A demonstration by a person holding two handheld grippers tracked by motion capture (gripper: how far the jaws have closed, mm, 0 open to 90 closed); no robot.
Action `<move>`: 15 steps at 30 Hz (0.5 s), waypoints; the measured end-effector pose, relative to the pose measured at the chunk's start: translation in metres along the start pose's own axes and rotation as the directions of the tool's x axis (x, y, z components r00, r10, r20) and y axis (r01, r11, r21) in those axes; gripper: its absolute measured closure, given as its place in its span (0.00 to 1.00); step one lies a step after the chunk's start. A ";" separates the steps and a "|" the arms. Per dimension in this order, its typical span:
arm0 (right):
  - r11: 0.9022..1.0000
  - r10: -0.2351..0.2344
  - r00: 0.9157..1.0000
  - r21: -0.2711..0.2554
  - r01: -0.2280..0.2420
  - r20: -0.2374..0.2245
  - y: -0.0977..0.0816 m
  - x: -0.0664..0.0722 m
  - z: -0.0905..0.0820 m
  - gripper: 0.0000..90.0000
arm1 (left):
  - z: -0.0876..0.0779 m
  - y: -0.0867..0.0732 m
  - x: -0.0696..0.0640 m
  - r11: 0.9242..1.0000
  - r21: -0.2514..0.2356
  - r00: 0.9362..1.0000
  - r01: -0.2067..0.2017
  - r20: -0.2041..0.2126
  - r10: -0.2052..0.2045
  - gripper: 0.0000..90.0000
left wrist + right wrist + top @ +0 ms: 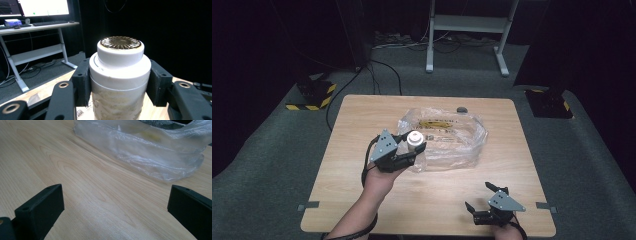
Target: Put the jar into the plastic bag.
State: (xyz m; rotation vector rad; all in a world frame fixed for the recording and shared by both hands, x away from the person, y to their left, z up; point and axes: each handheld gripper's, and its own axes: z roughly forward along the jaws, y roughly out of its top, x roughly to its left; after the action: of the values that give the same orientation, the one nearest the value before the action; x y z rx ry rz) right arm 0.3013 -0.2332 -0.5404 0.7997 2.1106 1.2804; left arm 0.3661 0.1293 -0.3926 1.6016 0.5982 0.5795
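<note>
Clearly, we have the white jar (pixel 120 82) clamped between the jaws of our left gripper (pixel 411 148), both pads pressing on its sides just under the stepped white lid with its gold patterned top. In the high view the jar stands upright in that grip, raised off the desk (pixel 362 200) at the near left edge of the clear plastic bag (pixel 452 137), which lies crumpled just beyond those jaws.

Our right gripper (pixel 479 196) rests near the front edge of the desk, well apart from the jar. Its jaws stand wide open with nothing between them, only bare wood, and the bag lies ahead of them.

As we judge it, the pick-up is done: the jar is secured and lifted. What seems left is getting it into or away from the bag, and the open right jaws look ready to hold the plastic.
</note>
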 end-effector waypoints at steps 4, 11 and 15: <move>1.000 0.002 1.000 -0.005 -0.002 -0.003 0.000 -0.001 0.000 0.00 | 0.005 0.004 0.006 1.000 -0.021 1.000 0.019 -0.012 -0.019 0.51; 1.000 0.012 1.000 -0.010 -0.012 -0.008 0.000 -0.002 -0.001 0.00 | 0.012 0.008 0.013 0.999 -0.040 0.999 0.027 -0.035 -0.029 0.51; 1.000 0.017 1.000 -0.011 -0.017 -0.011 -0.001 -0.002 -0.001 0.00 | 0.017 0.008 0.019 0.998 -0.051 0.998 0.038 -0.048 -0.041 0.51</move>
State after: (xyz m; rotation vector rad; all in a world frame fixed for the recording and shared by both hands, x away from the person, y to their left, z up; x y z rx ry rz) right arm 0.3020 -0.2356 -0.5402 0.8092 2.1075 1.3076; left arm 0.3918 0.1286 -0.3859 1.5287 0.6460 0.6014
